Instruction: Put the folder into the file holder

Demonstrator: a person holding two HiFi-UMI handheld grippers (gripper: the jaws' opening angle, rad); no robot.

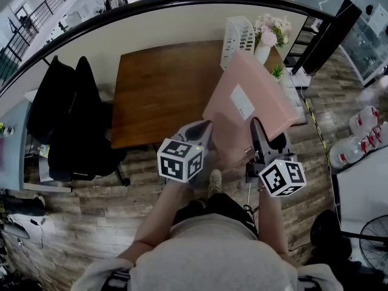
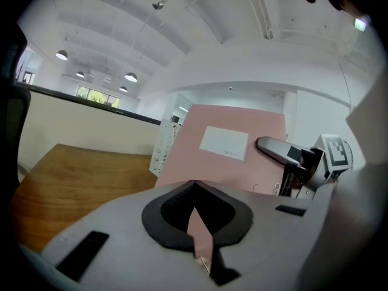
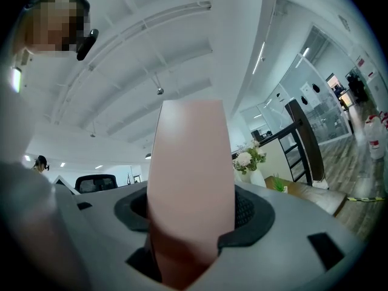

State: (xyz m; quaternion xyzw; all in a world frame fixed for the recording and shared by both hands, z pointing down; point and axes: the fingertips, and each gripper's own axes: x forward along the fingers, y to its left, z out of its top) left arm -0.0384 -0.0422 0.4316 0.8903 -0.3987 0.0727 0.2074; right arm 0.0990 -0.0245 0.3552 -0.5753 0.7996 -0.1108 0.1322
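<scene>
Bright, even white light from round ceiling lamps (image 2: 130, 77); shadows soft. Fisheye bends my views' edges, corners black. Flat pink cardboard folder (image 3: 189, 187) blurs near my right lens.

Head view steeply down; gripper views near folder (image 1: 273, 96).

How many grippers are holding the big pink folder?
2. The left gripper pinches a thin edge of the pink folder. The right gripper clamps its thick side. None seems hidden.
</scene>
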